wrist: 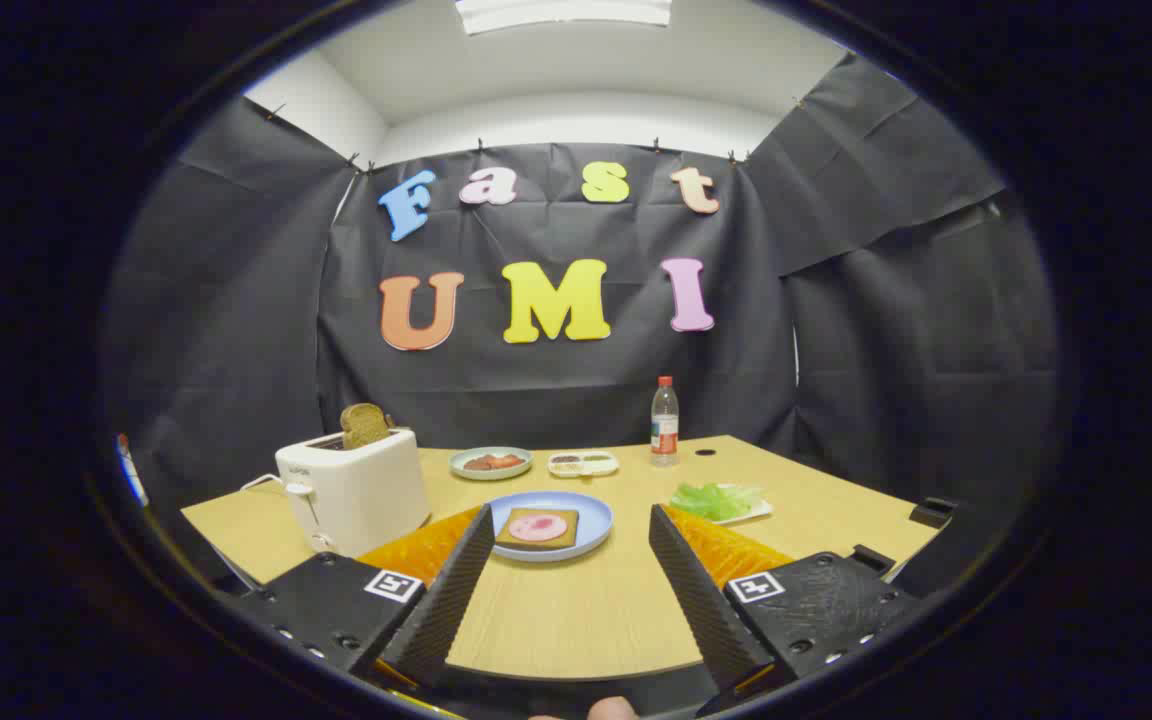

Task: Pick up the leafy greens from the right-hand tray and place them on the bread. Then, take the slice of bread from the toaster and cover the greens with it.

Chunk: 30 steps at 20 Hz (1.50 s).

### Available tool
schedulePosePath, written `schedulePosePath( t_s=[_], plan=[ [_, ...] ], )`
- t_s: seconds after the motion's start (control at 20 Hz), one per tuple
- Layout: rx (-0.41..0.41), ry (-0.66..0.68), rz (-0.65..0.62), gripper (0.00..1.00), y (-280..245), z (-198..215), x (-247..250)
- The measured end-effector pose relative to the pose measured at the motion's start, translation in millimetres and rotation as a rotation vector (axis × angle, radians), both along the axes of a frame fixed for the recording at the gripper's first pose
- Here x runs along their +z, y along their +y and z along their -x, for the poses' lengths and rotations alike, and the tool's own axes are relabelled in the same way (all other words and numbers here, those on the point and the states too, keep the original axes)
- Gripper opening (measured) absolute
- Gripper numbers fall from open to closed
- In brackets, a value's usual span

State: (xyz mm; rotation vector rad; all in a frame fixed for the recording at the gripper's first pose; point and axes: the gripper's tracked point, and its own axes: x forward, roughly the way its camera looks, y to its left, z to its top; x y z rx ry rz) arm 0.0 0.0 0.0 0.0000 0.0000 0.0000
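The claw (568, 525) hangs over the near edge of the tabletop (576, 610) with its two fingers (456, 590) spread wide and nothing between them; it is released and well short of anything it could take. At the very near edge a fingertip of the person holding it just shows.

Just beyond the fingertips, framed by the gap between them, sits a blue plate (596, 522) carrying a slice of bread (536, 528) with a round slice of pink meat (538, 526) on top. That is the open base of the sandwich, set squarely ahead, likely so both later placements land in easy reach.

Past the right finger and a little farther back lie the leafy greens (711, 499) on a white tray (754, 512), loosely heaped, untouched and apart from the plate. They are the first thing to fetch, so by my reading the task has not begun; the claw would need to swing right and come down over the heap.

To the left, beside the left finger, a white toaster (351, 490) stands with a brown slice of bread (365, 424) poking up from its slot, upright and exposed enough to be pinched by its top edge when the time comes to cover the greens.

Farther back are a grey-green plate (464, 470) of reddish food, a small divided dish (583, 463), and a clear water bottle (665, 422) standing upright near the booth wall, none of them part of the job.
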Motion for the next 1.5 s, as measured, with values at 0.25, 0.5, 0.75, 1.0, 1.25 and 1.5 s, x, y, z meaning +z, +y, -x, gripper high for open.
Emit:
schedulePosePath(
  t_s=[0.25, 0.5, 0.75, 1.0, 1.25, 1.5],
  plan=[
    [0.002, -0.017, 0.037, 0.95, 3.4, -3.0, 3.6],
    [0.023, 0.01, 0.052, 0.95, 11.0, -7.3, -4.5],
    [0.026, 0.013, 0.052, 0.95, 11.3, -9.3, -5.5],
    [0.051, 0.013, 0.057, 0.95, 16.9, -9.9, -5.5],
    [0.078, 0.01, 0.052, 0.95, 16.8, -15.3, -2.5],
    [0.042, 0.016, 0.041, 0.95, -23.9, -34.4, 3.6]
  ],
)
